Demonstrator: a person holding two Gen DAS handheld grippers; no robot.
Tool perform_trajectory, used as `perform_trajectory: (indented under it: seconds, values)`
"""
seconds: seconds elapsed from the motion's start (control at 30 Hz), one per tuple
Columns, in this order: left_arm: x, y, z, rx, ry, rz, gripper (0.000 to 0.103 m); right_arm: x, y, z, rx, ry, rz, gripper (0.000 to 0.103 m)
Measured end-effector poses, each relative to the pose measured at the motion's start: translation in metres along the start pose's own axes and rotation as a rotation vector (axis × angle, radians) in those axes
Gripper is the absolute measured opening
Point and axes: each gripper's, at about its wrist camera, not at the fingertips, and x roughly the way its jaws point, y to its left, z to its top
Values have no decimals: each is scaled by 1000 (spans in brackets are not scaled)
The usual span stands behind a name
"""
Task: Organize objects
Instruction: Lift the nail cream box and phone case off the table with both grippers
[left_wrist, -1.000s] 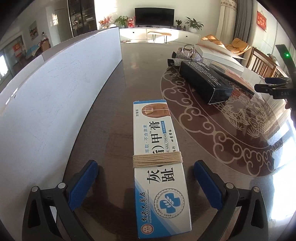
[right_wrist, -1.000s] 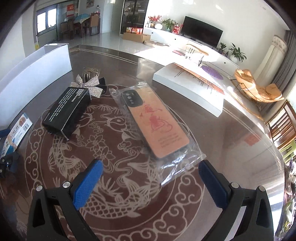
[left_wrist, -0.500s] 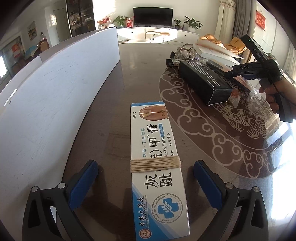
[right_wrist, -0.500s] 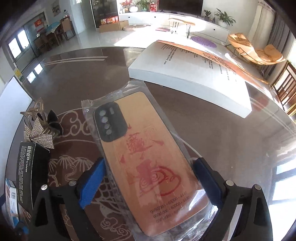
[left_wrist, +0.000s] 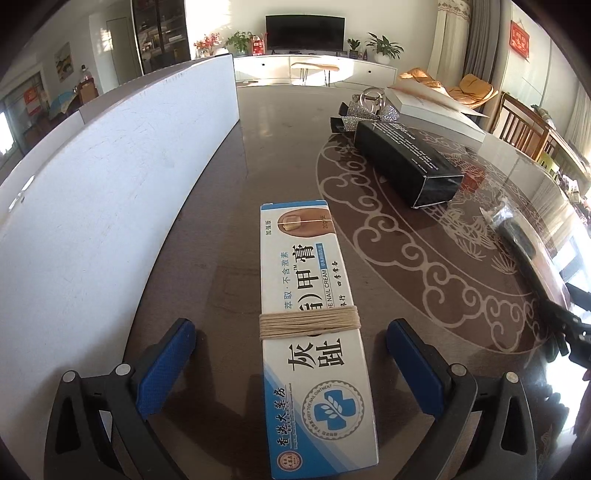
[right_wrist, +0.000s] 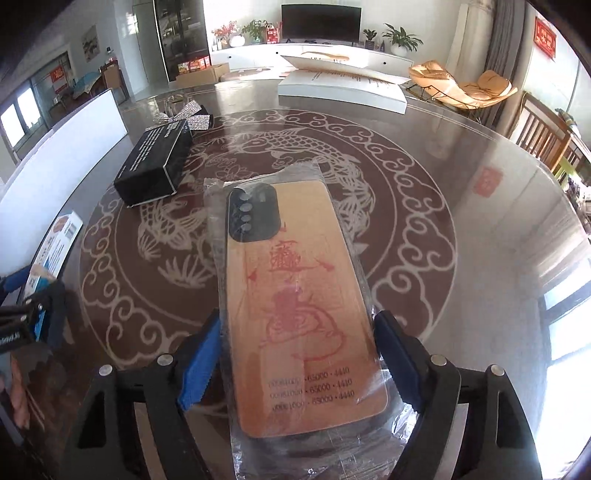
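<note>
A white and blue nail cream box (left_wrist: 314, 295), bound with twine, lies flat on the dark table between the fingers of my left gripper (left_wrist: 290, 328). That gripper is open and its blue pads stand clear of the box on both sides. My right gripper (right_wrist: 295, 325) is shut on an orange phone case (right_wrist: 291, 280) sealed in a clear plastic bag, both pads pressing the long edges near its lower half. The case sticks out forward over the table's round dragon pattern. In the left wrist view the right gripper (left_wrist: 569, 328) shows at the far right edge.
A black carton (right_wrist: 155, 166) lies left of the case, with a glittery bow clip (right_wrist: 188, 112) behind it. A tall white bin wall (left_wrist: 110, 184) runs along the table's left side. A flat white box (right_wrist: 343, 88) sits at the far edge. Wooden chairs (right_wrist: 543, 136) stand at the right.
My right gripper came down over the phone case, closed on its edges and carried it, with a roll of the wrist, out over the dragon pattern. The left gripper and the nail cream box stayed put.
</note>
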Motion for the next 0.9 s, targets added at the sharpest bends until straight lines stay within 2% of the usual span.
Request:
perform_trajectory:
  seconds: [0.1, 0.33, 0.9]
  values:
    - [0, 0, 0, 2, 0, -2, 103, -9, 7, -23, -34, -16, 4, 103]
    - [1, -2, -1, 6, 0, -5, 103, -10, 2, -28, 6, -39, -22, 103]
    - [1, -2, -1, 6, 0, -5, 103, -11, 3, -28, 6, -40, -22, 103]
